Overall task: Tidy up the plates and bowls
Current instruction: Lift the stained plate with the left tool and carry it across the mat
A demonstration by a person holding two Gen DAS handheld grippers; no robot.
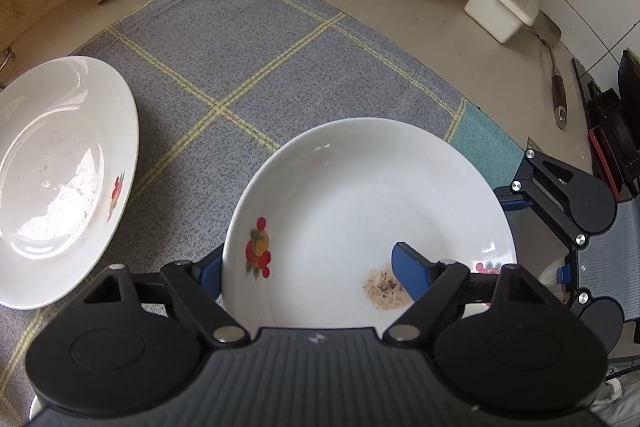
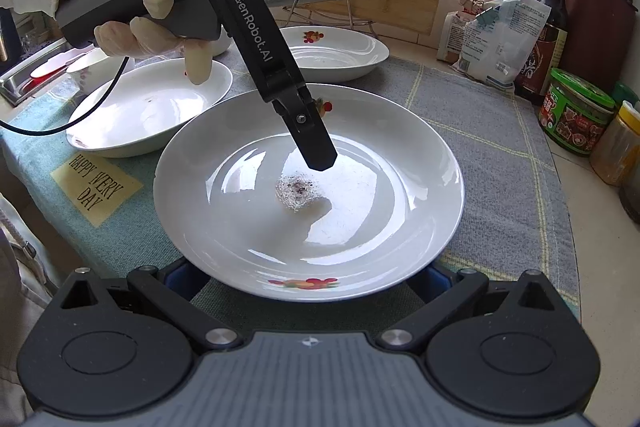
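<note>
Reaching over the stained plate [image 2: 380, 163], the left claw [image 1: 308, 267] marked "GenRobot.AI" straddles its rim, fingers spread. Beneath, the right claw [image 2: 308, 279] gapes. Mat [image 2: 492, 163] label [image 2: 96, 189]: "HAPPY EVERY DAY".

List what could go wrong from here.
The left claw straddles the rim of the dirty plate, jaws wide: a one-edge pinch may slip or tip it.
Its upper finger hangs beside the speckled residue and may smear it.
The neighbouring plate sits close; lifting could knock it.
</note>
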